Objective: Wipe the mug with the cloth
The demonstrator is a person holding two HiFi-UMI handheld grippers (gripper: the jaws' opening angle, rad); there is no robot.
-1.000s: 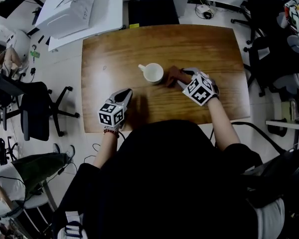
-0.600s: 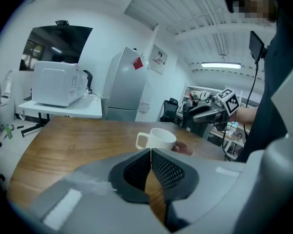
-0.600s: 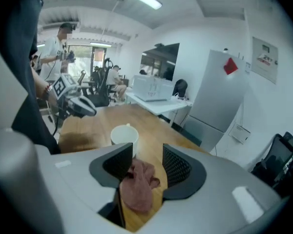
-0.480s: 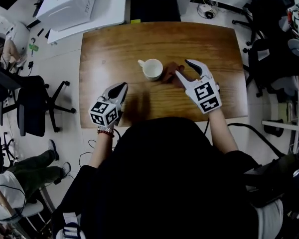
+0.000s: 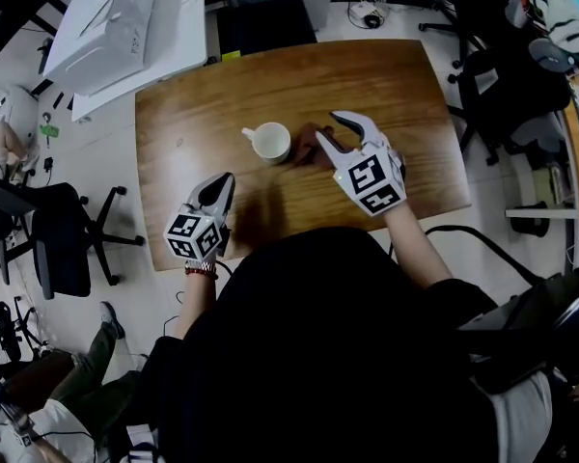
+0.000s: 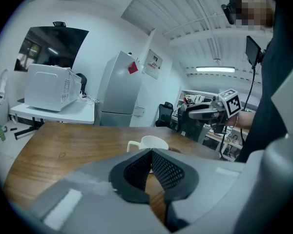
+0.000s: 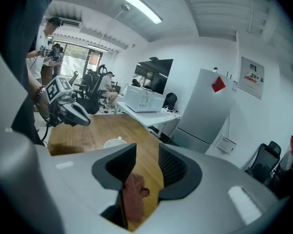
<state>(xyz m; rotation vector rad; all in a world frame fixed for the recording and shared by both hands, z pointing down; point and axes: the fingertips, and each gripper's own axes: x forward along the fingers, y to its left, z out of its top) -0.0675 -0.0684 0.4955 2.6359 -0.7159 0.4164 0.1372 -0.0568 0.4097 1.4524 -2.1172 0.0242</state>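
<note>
White mug (image 5: 269,142) upright mid wooden table (image 5: 270,80); red-brown cloth (image 5: 307,149) just beside it. Right gripper (image 5: 328,126) jaws closing, cloth between, not pinched. Left gripper (image 5: 221,182) jaws together, empty. Wall notice (image 7: 254,77) print unreadable.

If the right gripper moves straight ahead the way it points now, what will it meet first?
The right gripper would most likely meet the crumpled reddish-brown cloth first. It lies between the closing jaws, not yet pinched. The white ceramic mug stands beyond.
</note>
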